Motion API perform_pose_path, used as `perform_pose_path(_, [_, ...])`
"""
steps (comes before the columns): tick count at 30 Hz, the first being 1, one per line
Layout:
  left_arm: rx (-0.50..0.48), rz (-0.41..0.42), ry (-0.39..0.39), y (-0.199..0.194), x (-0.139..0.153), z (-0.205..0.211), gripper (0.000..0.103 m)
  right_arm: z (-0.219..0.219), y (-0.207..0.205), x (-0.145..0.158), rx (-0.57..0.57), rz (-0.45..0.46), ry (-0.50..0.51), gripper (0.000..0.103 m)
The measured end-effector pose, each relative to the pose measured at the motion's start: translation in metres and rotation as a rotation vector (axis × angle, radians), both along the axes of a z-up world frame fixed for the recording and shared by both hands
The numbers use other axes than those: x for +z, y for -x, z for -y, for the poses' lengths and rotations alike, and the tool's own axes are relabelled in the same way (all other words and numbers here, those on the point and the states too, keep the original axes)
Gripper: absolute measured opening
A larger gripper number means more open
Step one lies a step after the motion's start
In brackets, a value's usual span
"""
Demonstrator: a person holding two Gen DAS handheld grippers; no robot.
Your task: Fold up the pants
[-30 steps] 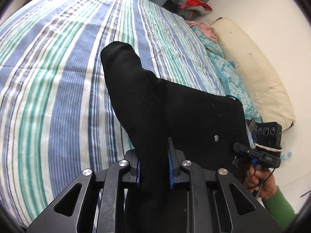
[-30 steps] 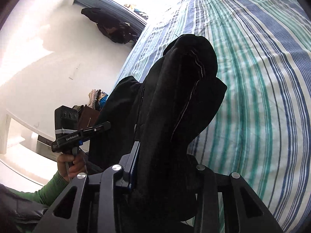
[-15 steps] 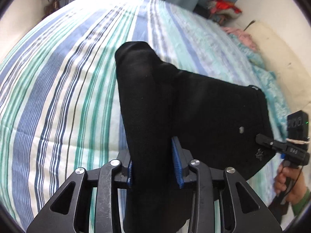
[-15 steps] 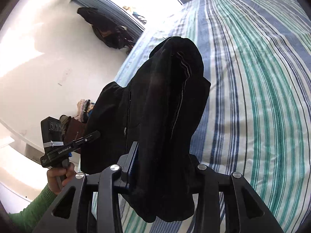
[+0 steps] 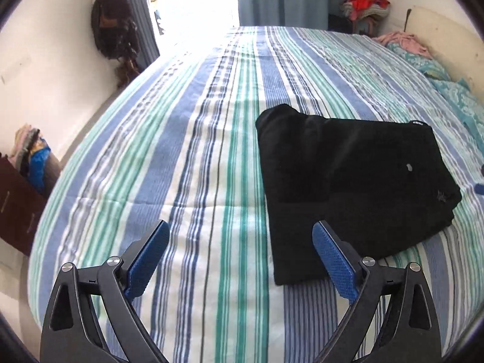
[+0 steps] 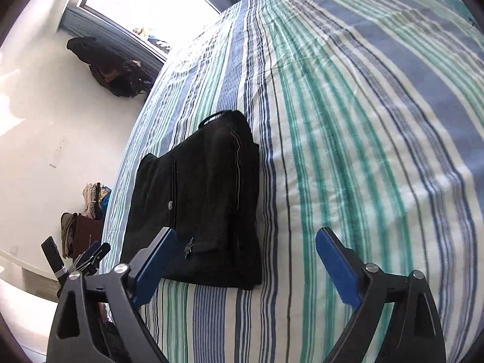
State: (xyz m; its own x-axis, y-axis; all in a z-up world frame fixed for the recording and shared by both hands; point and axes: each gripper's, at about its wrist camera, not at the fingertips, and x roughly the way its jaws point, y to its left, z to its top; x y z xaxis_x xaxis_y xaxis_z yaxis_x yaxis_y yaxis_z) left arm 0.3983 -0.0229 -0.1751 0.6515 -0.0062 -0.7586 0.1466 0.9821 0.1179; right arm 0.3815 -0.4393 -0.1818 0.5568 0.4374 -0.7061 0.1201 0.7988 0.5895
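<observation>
The black pants (image 5: 348, 181) lie folded in a flat rectangle on the striped bed (image 5: 196, 151). My left gripper (image 5: 242, 257) is open and empty, pulled back to the near left of the pants. In the right wrist view the folded pants (image 6: 199, 205) lie ahead and to the left. My right gripper (image 6: 245, 260) is open and empty, just behind their near edge. The left gripper (image 6: 87, 260) shows at the lower left of that view.
The bed's left edge drops to the floor by a white wall (image 5: 45, 60). Dark clothes (image 5: 115, 21) hang by the bright window. Piles of clothes (image 5: 366, 3) and teal bedding (image 5: 447, 90) sit at the far right. A brown box (image 5: 15, 202) stands beside the bed.
Both grippers held the pants up, shut on them. Now both have opened and drawn back, and the pants lie folded flat on the bed.
</observation>
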Motion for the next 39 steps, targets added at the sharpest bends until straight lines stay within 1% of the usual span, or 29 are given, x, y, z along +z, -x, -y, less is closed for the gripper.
perform_pose_path(1, [0.006, 0.018, -0.019, 0.010, 0.006, 0.001, 0.097, 0.002, 0.012, 0.010, -0.014, 0.008, 0.036, 0.103])
perform_pose_path(3, [0.010, 0.066, -0.038, 0.034, 0.020, 0.005, 0.097, 0.001, 0.035, 0.029, -0.034, 0.027, 0.116, 0.103])
perform_pose_path(5, [0.025, 0.120, -0.035, 0.056, 0.037, 0.010, 0.101, -0.006, 0.061, 0.045, -0.054, 0.048, 0.216, 0.103])
perform_pose_path(7, [0.039, 0.171, -0.034, 0.081, 0.050, 0.016, 0.102, -0.019, 0.088, 0.061, -0.077, 0.082, 0.293, 0.103])
perform_pose_path(8, [0.048, 0.179, -0.047, 0.093, 0.054, 0.020, 0.102, -0.028, 0.105, 0.064, -0.090, 0.080, 0.328, 0.103])
perform_pose_path(10, [0.068, 0.175, -0.061, 0.112, 0.059, 0.025, 0.102, -0.047, 0.133, 0.070, -0.120, 0.051, 0.400, 0.103])
perform_pose_path(12, [0.076, 0.156, -0.037, 0.129, 0.062, 0.029, 0.102, -0.066, 0.165, 0.072, -0.140, 0.060, 0.423, 0.103])
perform_pose_path(14, [0.083, 0.128, -0.004, 0.144, 0.063, 0.032, 0.102, -0.090, 0.188, 0.070, -0.115, 0.059, 0.459, 0.103])
perform_pose_path(16, [0.092, 0.121, 0.004, 0.163, 0.065, 0.037, 0.102, -0.112, 0.209, 0.069, -0.094, 0.064, 0.502, 0.103])
perform_pose_path(19, [0.085, 0.108, -0.016, 0.185, 0.071, 0.044, 0.102, -0.134, 0.234, 0.071, -0.062, 0.089, 0.507, 0.103])
perform_pose_path(22, [0.036, 0.049, -0.049, 0.196, 0.078, 0.053, 0.102, -0.154, 0.255, 0.080, -0.023, 0.112, 0.552, 0.103])
perform_pose_path(24, [0.011, 0.026, -0.054, 0.207, 0.083, 0.057, 0.102, -0.164, 0.268, 0.089, -0.003, 0.123, 0.572, 0.103])
perform_pose_path(30, [0.002, 0.017, -0.059, 0.241, 0.103, 0.052, 0.102, -0.172, 0.298, 0.123, 0.011, 0.142, 0.535, 0.103])
perform_pose_path(32, [0.005, 0.021, -0.049, 0.246, 0.113, 0.048, 0.102, -0.172, 0.307, 0.143, 0.012, 0.175, 0.520, 0.103])
perform_pose_path(35, [0.020, 0.023, -0.037, 0.244, 0.127, 0.046, 0.102, -0.173, 0.315, 0.169, 0.002, 0.226, 0.529, 0.103])
perform_pose_path(37, [0.027, 0.031, -0.018, 0.242, 0.133, 0.045, 0.102, -0.174, 0.314, 0.180, -0.006, 0.243, 0.518, 0.103])
perform_pose_path(39, [0.034, 0.035, -0.009, 0.241, 0.135, 0.046, 0.102, -0.174, 0.310, 0.182, -0.023, 0.256, 0.537, 0.103])
